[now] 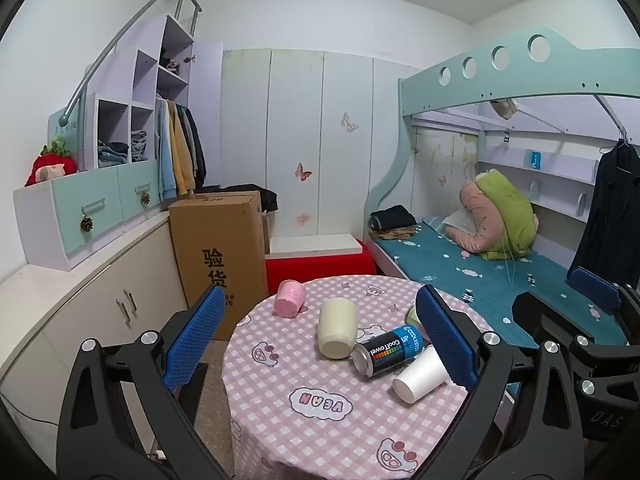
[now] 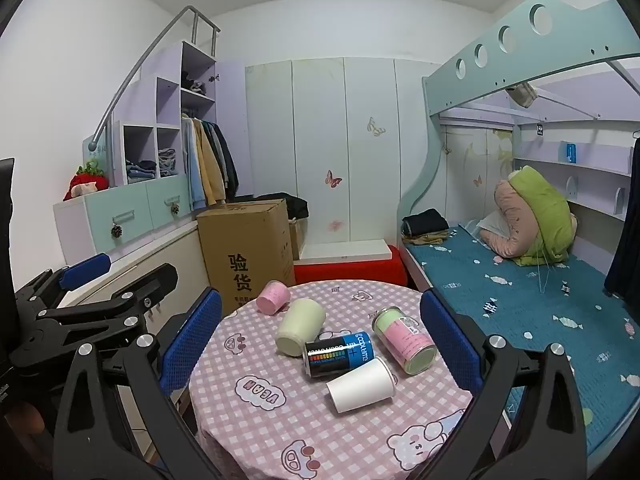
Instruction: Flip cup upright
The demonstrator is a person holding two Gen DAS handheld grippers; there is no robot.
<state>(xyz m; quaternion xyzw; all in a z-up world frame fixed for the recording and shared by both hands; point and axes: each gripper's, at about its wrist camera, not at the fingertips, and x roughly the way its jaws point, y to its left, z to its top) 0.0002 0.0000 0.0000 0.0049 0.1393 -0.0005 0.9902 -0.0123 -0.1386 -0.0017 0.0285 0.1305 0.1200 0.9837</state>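
Observation:
Several containers lie on their sides on a round table with a pink checked cloth [image 1: 304, 436] [image 2: 280, 420]. A white paper cup [image 1: 420, 376] [image 2: 360, 385] lies nearest, mouth toward me. Behind it lie a black and blue can [image 1: 388, 350] [image 2: 340, 354], a cream cup [image 1: 338, 328] [image 2: 300, 326], a pink cup [image 1: 290, 298] [image 2: 273, 297] and a pink and green can [image 2: 404, 340], mostly hidden in the left wrist view. My left gripper [image 1: 320, 340] is open and empty above the table. My right gripper [image 2: 320, 344] is open and empty too.
A cardboard box [image 1: 220, 256] [image 2: 248, 256] and a red stool [image 1: 320, 268] stand behind the table. White cabinets [image 1: 80, 312] run along the left. A bunk bed with a blue mattress [image 1: 500, 276] [image 2: 540, 300] is on the right.

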